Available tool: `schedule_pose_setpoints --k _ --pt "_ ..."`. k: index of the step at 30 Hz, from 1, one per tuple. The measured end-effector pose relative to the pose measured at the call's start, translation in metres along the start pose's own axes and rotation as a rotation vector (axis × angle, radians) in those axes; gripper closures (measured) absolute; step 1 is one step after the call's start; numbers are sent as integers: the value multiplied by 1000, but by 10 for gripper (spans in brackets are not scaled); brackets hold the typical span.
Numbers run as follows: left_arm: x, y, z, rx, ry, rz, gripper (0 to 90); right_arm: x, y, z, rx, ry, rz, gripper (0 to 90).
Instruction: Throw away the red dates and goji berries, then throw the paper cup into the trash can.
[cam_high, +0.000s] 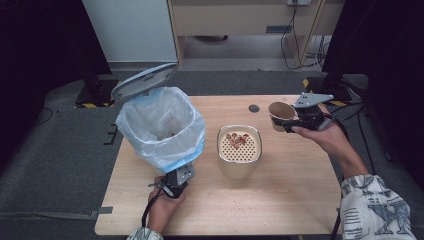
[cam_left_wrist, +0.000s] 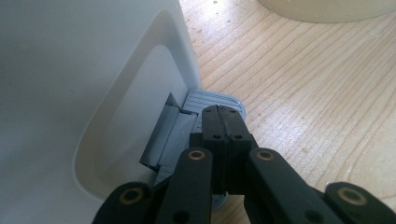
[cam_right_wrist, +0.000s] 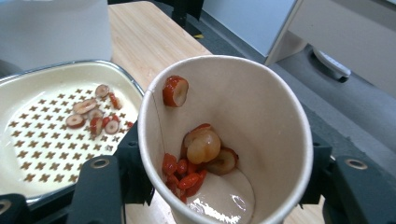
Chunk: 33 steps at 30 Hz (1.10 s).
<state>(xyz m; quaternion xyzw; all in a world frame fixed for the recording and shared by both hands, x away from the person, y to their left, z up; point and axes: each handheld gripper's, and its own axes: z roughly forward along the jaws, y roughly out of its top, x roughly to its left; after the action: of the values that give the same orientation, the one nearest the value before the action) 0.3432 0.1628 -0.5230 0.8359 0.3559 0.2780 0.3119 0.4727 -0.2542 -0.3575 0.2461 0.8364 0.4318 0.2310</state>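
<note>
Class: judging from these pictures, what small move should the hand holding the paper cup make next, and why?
Probably carry the tilted brown paper cup leftward over the bag-lined white pedal bin: wet fruit scraps remain inside, and the left gripper presses the grey pedal, with the lid open.

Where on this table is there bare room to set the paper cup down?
Bare wood lies right of the strainer bowl, below the paper cup, and along the near edge. The left is crowded: lined bin and left gripper on its pedal.
</note>
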Motion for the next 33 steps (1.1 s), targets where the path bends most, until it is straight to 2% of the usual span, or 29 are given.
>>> schedule_pose_setpoints --k 18,26,33 --pt "0 0 0 -1 -2 -3 890 -6 -15 -5 -14 106 80 384" --pt "0 0 0 0 -2 -3 890 -8 -13 -6 -5 130 96 383" --pt "0 0 0 -1 -1 -2 890 -6 -2 -8 -27 152 119 383"
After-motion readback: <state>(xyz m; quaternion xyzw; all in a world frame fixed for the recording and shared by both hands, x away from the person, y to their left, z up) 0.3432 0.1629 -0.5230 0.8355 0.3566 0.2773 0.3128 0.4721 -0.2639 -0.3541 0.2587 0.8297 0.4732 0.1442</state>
